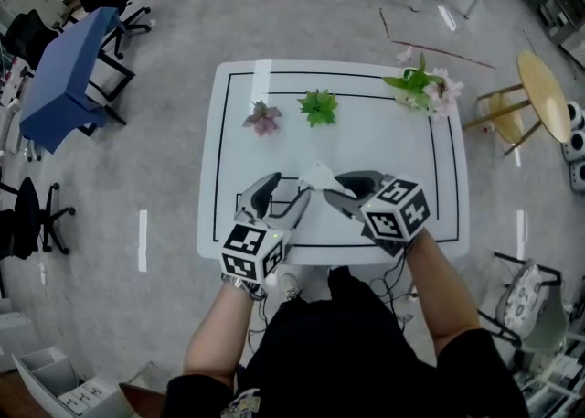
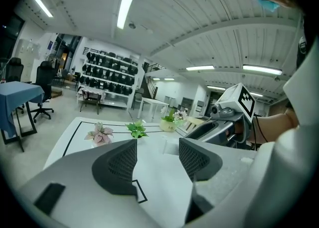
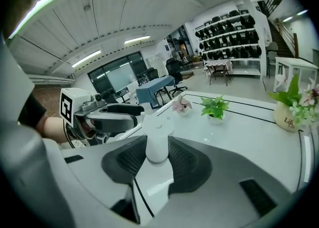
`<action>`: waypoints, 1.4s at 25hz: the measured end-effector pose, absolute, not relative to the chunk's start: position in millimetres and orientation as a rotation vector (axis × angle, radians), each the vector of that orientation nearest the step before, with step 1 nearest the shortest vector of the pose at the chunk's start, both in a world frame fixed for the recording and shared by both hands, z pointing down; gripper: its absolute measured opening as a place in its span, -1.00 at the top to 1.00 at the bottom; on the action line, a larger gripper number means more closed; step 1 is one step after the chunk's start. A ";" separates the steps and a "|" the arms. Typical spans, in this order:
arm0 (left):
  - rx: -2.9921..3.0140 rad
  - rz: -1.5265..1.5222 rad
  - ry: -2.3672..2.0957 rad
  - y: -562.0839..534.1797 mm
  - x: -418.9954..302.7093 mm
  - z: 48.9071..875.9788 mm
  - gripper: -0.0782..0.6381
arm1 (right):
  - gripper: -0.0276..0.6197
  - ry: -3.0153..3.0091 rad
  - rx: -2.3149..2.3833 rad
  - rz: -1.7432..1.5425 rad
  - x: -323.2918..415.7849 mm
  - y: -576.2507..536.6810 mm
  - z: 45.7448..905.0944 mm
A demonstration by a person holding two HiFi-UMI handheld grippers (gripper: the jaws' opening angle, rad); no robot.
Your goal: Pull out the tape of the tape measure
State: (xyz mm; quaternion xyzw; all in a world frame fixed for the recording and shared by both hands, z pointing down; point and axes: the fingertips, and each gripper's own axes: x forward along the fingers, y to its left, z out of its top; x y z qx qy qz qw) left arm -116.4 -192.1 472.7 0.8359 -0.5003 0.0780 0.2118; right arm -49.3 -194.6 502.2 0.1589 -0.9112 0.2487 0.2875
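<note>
Right gripper view shows "Lif" lettered on the flower pot [image 3: 285,117].

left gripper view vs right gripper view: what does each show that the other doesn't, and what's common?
Left gripper view only: the left gripper from behind, jaws apart, nothing pressed between the pads, bare table behind the gap.
Right gripper view only: the right gripper closed on the white tape measure, pads against both its sides.
Both: the white table, pink plant, green plant, flower pot, and the opposite gripper off to one side.
</note>
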 end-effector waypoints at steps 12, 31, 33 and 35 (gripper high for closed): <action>2.425 0.207 -1.251 -165.0 -100.0 456.6 0.28 | 0.50 -2.475 0.364 0.641 -46.6 -164.5 478.0; 2.508 0.137 -1.135 -130.6 -85.9 433.5 0.59 | 0.50 -2.542 0.346 0.628 -34.8 -136.1 453.0; 2.508 0.127 -1.126 -128.0 -84.7 433.5 0.60 | 0.50 -2.541 0.350 0.619 -33.2 -133.8 453.3; 2.514 0.116 -1.104 -124.5 -83.9 432.9 0.62 | 0.50 -2.545 0.345 0.620 -31.4 -130.7 453.1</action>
